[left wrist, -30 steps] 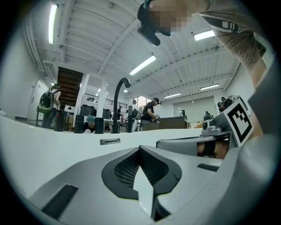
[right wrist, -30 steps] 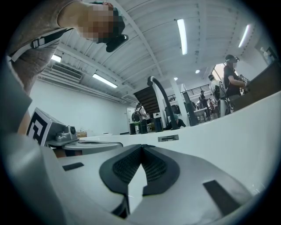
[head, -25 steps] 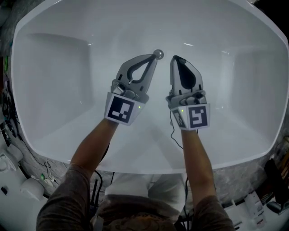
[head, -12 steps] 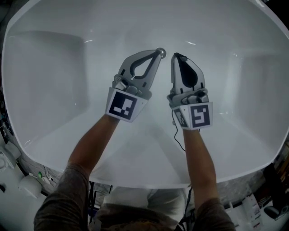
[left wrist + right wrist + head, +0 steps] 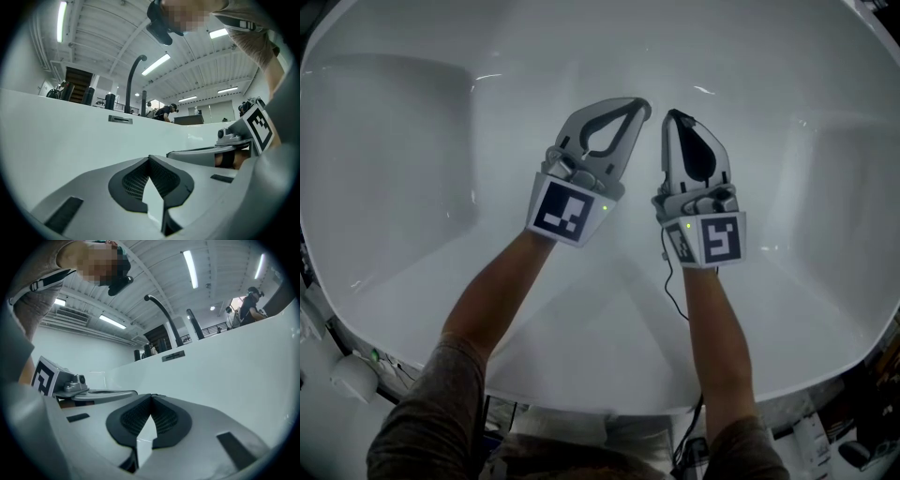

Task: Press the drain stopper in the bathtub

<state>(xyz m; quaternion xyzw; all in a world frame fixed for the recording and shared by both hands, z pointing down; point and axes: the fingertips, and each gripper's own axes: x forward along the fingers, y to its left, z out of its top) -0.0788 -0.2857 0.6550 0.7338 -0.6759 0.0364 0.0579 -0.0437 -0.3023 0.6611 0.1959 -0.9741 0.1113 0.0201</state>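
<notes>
Stopper position is what matters here, and I cannot pick it out cleanly. In the head view the only likely spot is on the floor of the bathtub, right at or under the tips of the left gripper, where a small rounded edge just shows. Neither gripper view shows it; both look across at the white tub wall.

The left gripper's jaws are closed, tips meeting with nothing between them, as its own view confirms. The right gripper is the same, its tips together and empty.

The two grippers lie side by side, both pointing away from me toward the far wall. The left one is angled inward, so its tips lean toward the right one's and are close beside them but apart.

I judge the left gripper is the one on target. If so, the press goes straight down through its closed tips, and the right gripper only needs to keep out of the way.
</notes>
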